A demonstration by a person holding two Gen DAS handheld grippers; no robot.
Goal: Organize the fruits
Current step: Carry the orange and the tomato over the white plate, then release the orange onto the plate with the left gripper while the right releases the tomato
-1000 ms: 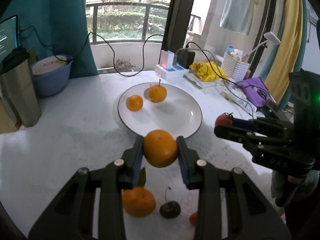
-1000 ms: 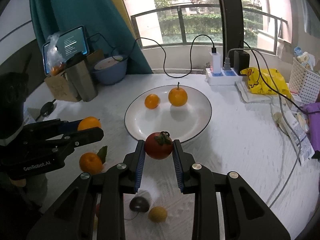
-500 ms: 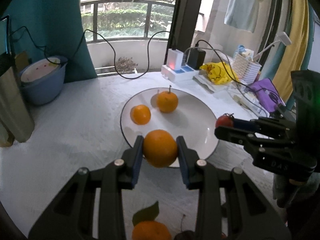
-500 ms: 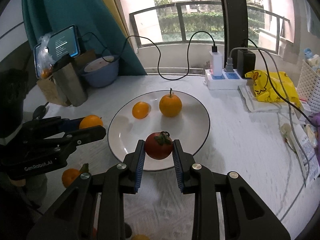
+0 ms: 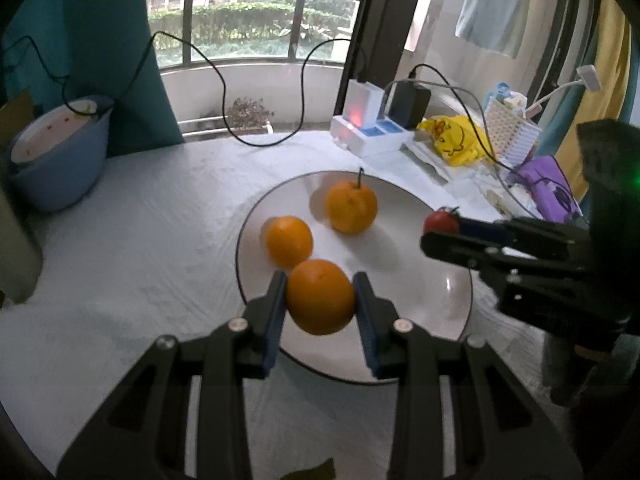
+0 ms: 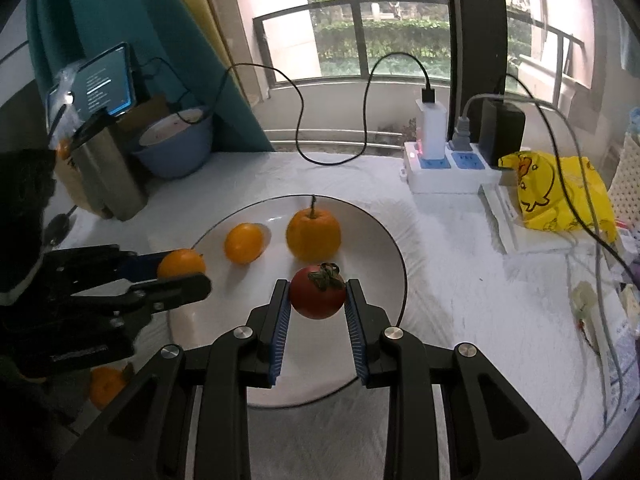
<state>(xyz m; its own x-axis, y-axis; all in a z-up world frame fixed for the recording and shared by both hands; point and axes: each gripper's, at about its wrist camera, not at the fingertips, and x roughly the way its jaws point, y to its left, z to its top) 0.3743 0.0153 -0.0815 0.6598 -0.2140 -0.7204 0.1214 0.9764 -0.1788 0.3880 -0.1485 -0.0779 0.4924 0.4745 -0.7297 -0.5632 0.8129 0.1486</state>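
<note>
My left gripper [image 5: 320,300] is shut on an orange [image 5: 320,297] and holds it over the near left part of the white plate [image 5: 452,292]. My right gripper [image 6: 318,298] is shut on a red tomato [image 6: 317,297] above the plate's [image 6: 384,236] middle. Two oranges lie on the plate: a small one [image 5: 289,241] [image 6: 243,242] and a stemmed one [image 5: 351,207] [image 6: 313,235]. The right gripper shows at the right of the left wrist view with the tomato [image 5: 440,222]. The left gripper shows at the left of the right wrist view with its orange [image 6: 181,264].
A leafy orange [image 6: 106,386] lies on the white tablecloth near the front left. A blue bowl [image 5: 60,160], a steel flask [image 6: 108,172], a power strip with cables [image 6: 444,168], a yellow bag [image 6: 556,196] and a white basket [image 5: 510,136] stand around the back.
Both grippers have moved forward over the plate, each still holding its fruit. The loose fruits on the cloth have dropped out of the left wrist view.
</note>
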